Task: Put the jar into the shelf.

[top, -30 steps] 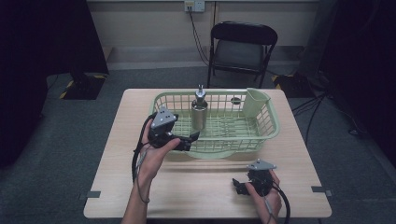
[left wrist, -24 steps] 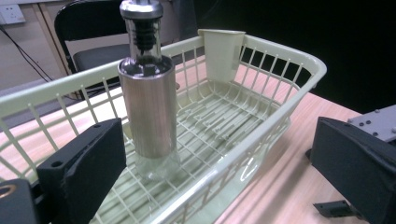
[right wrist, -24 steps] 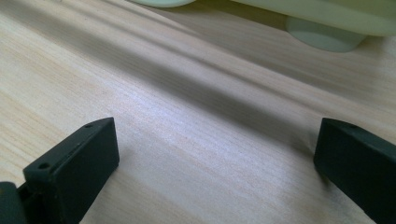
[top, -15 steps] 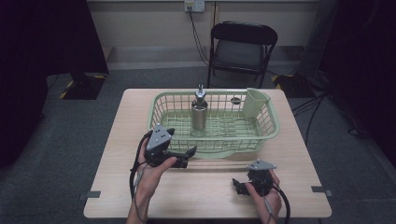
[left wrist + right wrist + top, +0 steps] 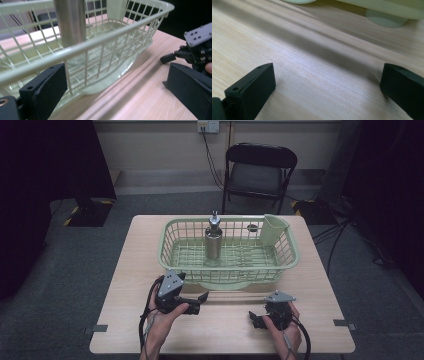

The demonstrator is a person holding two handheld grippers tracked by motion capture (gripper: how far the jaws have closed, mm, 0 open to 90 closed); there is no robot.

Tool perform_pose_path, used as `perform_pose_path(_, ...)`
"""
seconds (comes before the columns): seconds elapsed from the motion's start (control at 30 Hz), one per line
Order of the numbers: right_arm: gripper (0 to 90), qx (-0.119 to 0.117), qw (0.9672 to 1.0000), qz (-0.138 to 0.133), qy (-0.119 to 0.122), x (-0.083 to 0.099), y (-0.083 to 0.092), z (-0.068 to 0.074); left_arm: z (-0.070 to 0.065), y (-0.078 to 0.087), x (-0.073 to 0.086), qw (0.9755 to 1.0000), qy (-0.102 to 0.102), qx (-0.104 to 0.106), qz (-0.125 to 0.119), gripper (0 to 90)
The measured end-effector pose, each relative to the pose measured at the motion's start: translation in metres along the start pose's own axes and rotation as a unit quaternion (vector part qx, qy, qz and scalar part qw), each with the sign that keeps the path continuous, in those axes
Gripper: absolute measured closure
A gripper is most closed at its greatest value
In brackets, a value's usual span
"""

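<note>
A pale green wire basket [image 5: 185, 262] stands on the middle of the wooden table [image 5: 135, 270]. Inside it a steel bottle [image 5: 213, 242] with a pump top stands upright. My left gripper [image 5: 200, 303] rests low in front of the basket's near left corner, jaws open and empty, pointing right. In the left gripper view the open left gripper [image 5: 115, 95] faces the basket wall [image 5: 105, 42] with the steel bottle [image 5: 71, 22] behind it. My right gripper [image 5: 253, 319] lies near the front edge, open and empty. Over bare wood, the right gripper [image 5: 327, 90] has its jaws wide apart.
A green cutlery cup [image 5: 274, 230] hangs on the basket's far right corner. A basket foot [image 5: 384, 18] shows close ahead of the right gripper. The other gripper [image 5: 168, 58] sits off to the right in the left gripper view. A black folding chair [image 5: 260, 170] stands beyond the table.
My left gripper has drawn back from the basket's left side toward the table's front and sunk lower. The right gripper, basket and bottle have not moved.
</note>
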State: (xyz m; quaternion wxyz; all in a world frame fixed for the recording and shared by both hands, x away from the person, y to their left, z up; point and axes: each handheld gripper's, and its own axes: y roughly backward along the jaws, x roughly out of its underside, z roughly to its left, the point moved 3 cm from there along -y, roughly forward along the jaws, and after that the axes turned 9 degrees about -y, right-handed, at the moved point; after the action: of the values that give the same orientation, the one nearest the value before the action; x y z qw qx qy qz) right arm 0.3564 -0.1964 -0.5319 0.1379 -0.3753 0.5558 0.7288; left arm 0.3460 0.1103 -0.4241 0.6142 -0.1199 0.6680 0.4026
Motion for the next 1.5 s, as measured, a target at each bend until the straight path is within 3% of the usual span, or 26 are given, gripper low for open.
perform_pose_path(0.53, 0.0, 0.0, 1.0, 0.0, 0.0, 0.0, 0.0, 0.0, -0.005, -0.017, 0.047, 0.9987, 0.028, -0.005, 0.044, 3.2)
perform_pose_path(0.87, 0.0, 0.0, 1.0, 0.0, 0.0, 0.0, 0.0, 0.0, -0.008, -0.025, 0.063, 0.9972, 0.024, -0.017, 0.068, 3.3)
perform_pose_path(1.5, 0.0, 0.0, 1.0, 0.0, 0.0, 0.0, 0.0, 0.0, -0.004, -0.041, 0.09, 0.9909, 0.034, -0.039, 0.124, 4.0)
